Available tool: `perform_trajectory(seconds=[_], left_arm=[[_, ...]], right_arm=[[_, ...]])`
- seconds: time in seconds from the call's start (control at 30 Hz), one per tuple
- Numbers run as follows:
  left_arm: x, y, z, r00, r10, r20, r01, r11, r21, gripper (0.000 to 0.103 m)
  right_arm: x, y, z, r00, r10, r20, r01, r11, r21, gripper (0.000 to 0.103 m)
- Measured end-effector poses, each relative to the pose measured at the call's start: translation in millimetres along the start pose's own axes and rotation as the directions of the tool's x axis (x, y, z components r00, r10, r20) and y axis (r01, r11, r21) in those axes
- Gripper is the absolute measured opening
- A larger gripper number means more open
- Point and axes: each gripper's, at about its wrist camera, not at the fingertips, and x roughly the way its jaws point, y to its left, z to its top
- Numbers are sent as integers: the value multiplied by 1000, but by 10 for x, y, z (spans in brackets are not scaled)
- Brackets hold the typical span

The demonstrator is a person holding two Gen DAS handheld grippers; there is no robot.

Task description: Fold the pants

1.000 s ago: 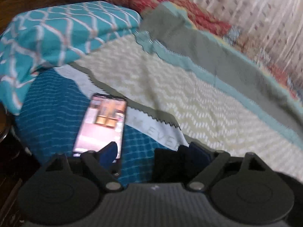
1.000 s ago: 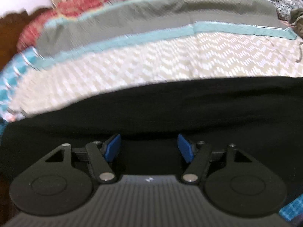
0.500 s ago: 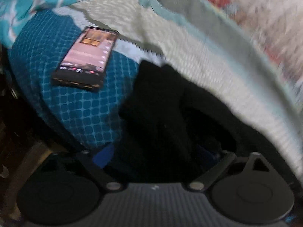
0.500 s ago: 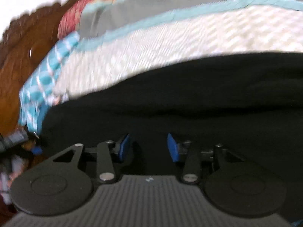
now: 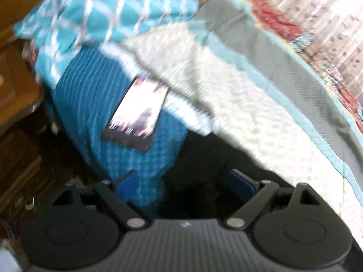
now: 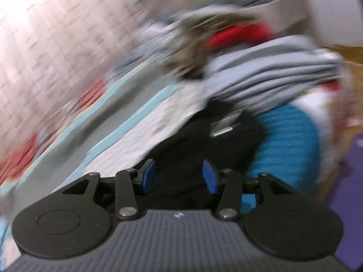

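Note:
The black pants [image 5: 204,158] lie on the bed's patterned cover, dark and bunched right in front of my left gripper [image 5: 185,184]. That gripper is open, its blue pads wide apart with black cloth between and under them. In the right wrist view the pants [image 6: 204,140] run away from my right gripper [image 6: 179,176], with a small metal fastener [image 6: 223,131] showing on them. The right gripper is open, pads apart over the black cloth. Both views are motion-blurred.
A lit phone [image 5: 138,115] lies on the blue part of the cover [image 5: 90,104]. A teal patterned pillow [image 5: 102,15] sits behind it. A pile of grey and red clothes [image 6: 267,68] lies beyond the pants. Dark wooden furniture [image 5: 20,117] stands left of the bed.
The right gripper has swung round from facing across the spread pants to facing the clothes pile. The left gripper view shifted back; the pants now show less, bunched close to its open pads.

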Motion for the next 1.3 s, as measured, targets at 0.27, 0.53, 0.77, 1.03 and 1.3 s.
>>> perform_trajectory(seconds=[0.27,0.53,0.77,1.03,1.3], left_arm=[[150,-1307,-325,985,-140,-97,159,960,232,89],[422,-2318,-1100,952,-175,-251,279,832,480,88],[802,-2417,-1439,923,-82,-377,274,827,492,81],[614,-2338,-1293,914,-184,-362,339,835,433,77],[614,-2230,-1202,899,-250,-359,387,837,387,79]], right_arm=[[200,-534,-161,1000,-15,1,14,991,137,58],[289,-731,89,997,57,53,-64,987,146,58],[407,-748,95,988,156,7,-155,976,154,17],[-44,-24,236,938,347,13,-345,936,-71,16],[-154,1124,-505,782,476,-402,-621,653,-434,17]])
